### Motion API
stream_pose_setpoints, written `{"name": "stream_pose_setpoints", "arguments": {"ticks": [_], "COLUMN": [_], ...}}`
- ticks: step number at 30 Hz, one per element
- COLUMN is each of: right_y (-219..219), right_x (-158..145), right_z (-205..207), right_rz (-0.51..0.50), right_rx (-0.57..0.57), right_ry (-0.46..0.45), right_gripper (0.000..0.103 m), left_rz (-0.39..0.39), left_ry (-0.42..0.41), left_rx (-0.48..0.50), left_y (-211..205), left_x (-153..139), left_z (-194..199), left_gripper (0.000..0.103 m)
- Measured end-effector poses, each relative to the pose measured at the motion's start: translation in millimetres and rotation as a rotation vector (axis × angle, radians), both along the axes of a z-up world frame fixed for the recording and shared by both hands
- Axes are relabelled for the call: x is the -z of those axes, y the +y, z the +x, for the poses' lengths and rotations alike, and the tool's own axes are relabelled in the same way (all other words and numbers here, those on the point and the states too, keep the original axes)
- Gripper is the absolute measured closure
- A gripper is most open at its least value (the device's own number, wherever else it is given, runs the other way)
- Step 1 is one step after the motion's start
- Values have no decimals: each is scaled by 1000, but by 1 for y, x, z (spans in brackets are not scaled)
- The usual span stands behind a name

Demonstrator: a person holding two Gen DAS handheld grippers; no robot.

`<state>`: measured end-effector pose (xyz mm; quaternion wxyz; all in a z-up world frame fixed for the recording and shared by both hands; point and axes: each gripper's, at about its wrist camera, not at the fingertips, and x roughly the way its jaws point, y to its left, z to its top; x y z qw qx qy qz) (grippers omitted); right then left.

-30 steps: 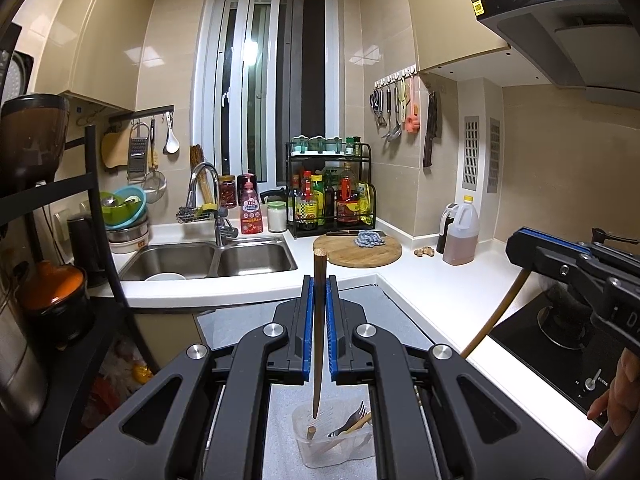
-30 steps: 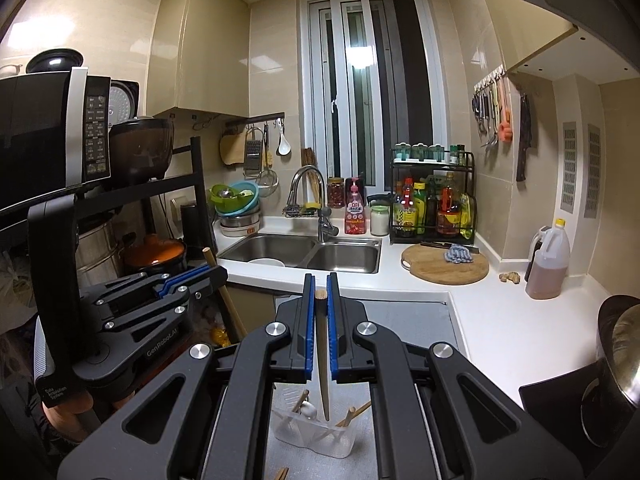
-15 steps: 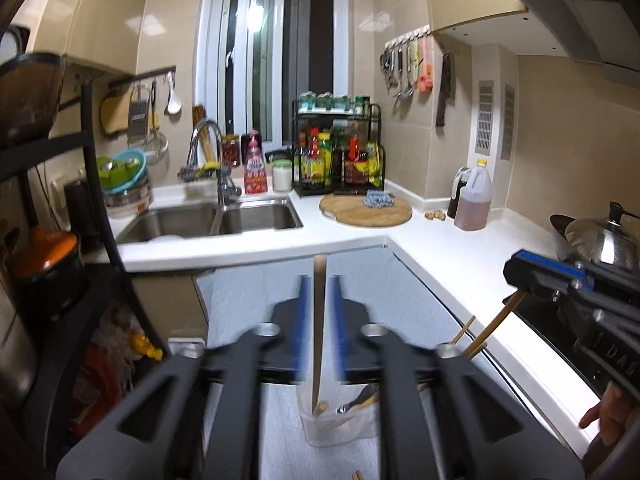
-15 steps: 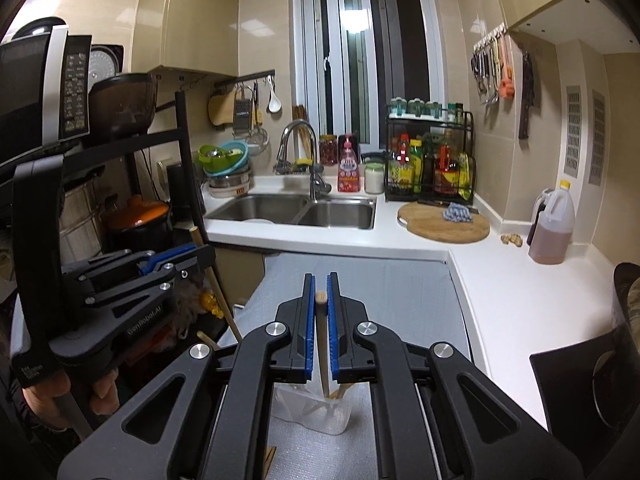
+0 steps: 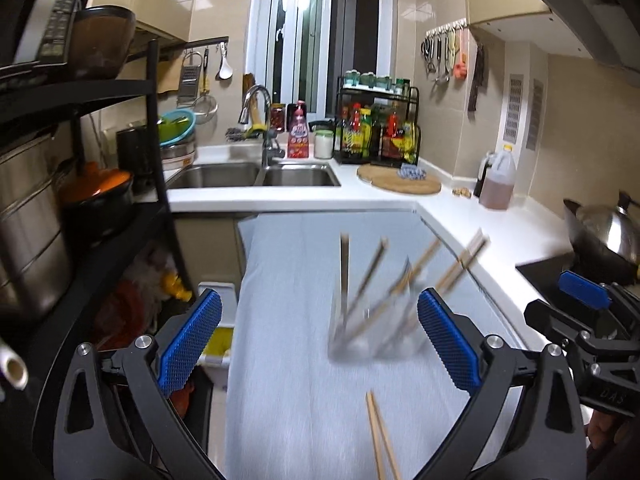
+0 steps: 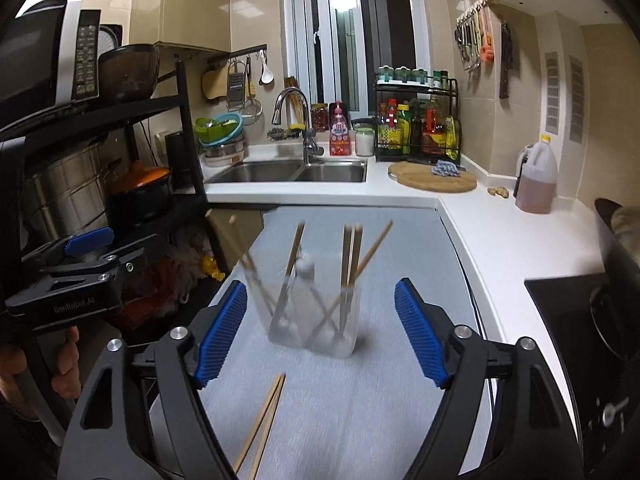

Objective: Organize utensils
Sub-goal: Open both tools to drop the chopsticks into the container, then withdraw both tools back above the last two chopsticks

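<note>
**Wooden chopsticks loose on tabletop, both tools empty**

Wood pair (image 6: 262,424) lay flat on tabletop (image 6: 400,240), long axis toward cam, in front of holder (image 6: 312,320). Left tool (image 5: 320,344) & right tool (image 6: 320,332) had just been opening, wide, nothing btwn pads. Pair sat nearer right tool's left pad.

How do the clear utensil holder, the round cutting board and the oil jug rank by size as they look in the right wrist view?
1. clear utensil holder, though it is nearest the camera
2. round cutting board
3. oil jug; board and jug cover nearly alike areas, so their order is unsure.
</note>
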<state>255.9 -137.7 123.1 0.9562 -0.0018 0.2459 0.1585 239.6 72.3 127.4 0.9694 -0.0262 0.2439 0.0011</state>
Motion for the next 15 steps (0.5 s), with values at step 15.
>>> {"name": "stream_pose_setpoints", "arguments": {"ticks": [15], "right_y": [-12], "right_x": [80], "right_z": [-114], "right_rz": [13], "right_rx": [121], "right_ry": [56], "right_gripper": [22], "left_rz": [41], "left_ry": [65], "left_rx": [-27], "left_y": [-11], "left_x": [59], "left_z": [-116], "left_gripper": [8]}}
